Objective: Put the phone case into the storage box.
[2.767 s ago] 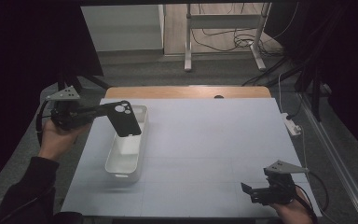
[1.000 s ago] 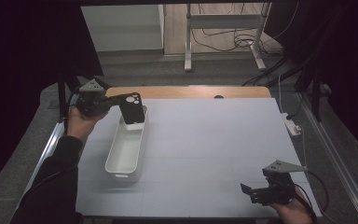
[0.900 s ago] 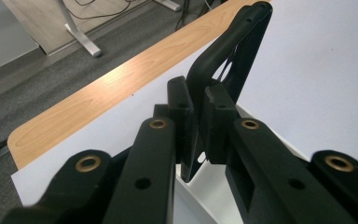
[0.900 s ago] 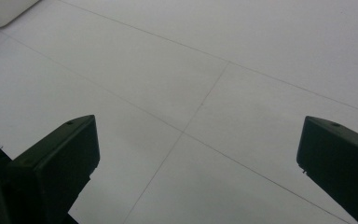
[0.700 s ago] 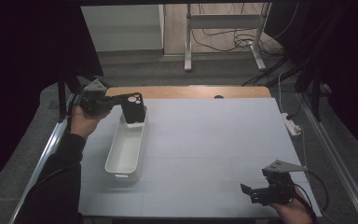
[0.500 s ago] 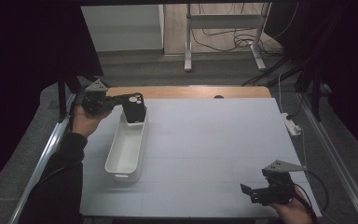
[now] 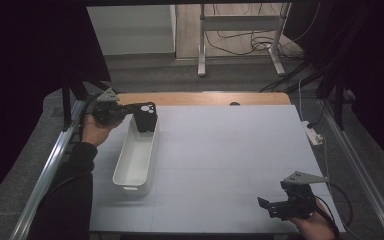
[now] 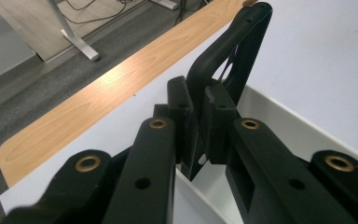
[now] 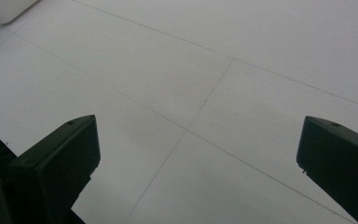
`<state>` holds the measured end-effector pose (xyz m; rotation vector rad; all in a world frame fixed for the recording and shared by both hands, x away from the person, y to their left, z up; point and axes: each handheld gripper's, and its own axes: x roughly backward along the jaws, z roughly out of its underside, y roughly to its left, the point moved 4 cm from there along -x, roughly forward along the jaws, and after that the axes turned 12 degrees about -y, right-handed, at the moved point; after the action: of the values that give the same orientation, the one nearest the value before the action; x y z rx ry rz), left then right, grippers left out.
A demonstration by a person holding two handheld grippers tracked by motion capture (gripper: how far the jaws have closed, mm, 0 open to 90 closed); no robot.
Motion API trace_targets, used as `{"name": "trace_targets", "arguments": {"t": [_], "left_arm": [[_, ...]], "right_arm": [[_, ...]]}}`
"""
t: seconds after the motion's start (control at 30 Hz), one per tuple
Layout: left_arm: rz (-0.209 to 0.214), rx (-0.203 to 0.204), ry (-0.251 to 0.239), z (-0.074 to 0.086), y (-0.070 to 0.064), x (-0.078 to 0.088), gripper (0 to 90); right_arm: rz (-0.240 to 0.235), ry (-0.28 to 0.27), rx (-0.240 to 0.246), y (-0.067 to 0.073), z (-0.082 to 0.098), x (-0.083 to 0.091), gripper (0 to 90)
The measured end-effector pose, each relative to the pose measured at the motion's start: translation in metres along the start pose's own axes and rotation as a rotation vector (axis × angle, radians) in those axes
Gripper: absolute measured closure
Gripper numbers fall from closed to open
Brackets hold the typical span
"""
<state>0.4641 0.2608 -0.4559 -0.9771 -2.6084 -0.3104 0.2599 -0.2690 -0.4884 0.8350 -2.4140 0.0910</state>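
A black phone case with camera cut-outs stands upright over the far end of a long white tray. My left gripper reaches in from the left and is shut on the case's edge. In the left gripper view the pads clamp the thin case at my left gripper, with the tray's rim just below. Whether the case touches the tray's floor I cannot tell. My right gripper rests at the near right of the table, open, with only bare mat between its jaws.
A pale mat covers the table, with a wooden strip along the far edge. A metal rail runs down the left side. A white power strip lies off the right edge. A tray corner shows in the right gripper view.
My left hand has carried the case from above the tray's middle to its far end and lowered it there. The right gripper has stayed put.
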Motion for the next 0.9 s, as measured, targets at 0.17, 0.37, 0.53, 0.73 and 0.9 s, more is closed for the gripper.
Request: {"name": "trace_targets", "arguments": {"t": [0.17, 0.37, 0.53, 0.73, 0.9], "left_arm": [[0.002, 0.020, -0.030, 0.003, 0.003, -0.002, 81.9], [-0.016, 0.060, -0.044, 0.005, 0.008, -0.005, 80.1], [-0.033, 0.093, -0.033, 0.008, 0.011, -0.010, 78.2], [-0.062, 0.112, -0.011, 0.013, 0.013, -0.017, 74.9], [-0.066, 0.123, -0.004, 0.015, 0.013, -0.020, 74.9]], "right_arm": [[-0.003, 0.006, 0.004, 0.000, 0.000, 0.000, 0.0], [-0.005, 0.006, 0.010, 0.001, 0.000, -0.001, 0.0], [-0.007, 0.006, 0.010, 0.001, 0.000, 0.000, 0.0], [-0.008, 0.004, 0.010, 0.001, 0.000, 0.000, 0.0], [-0.010, 0.005, 0.010, 0.001, 0.000, 0.000, 0.0]]}}
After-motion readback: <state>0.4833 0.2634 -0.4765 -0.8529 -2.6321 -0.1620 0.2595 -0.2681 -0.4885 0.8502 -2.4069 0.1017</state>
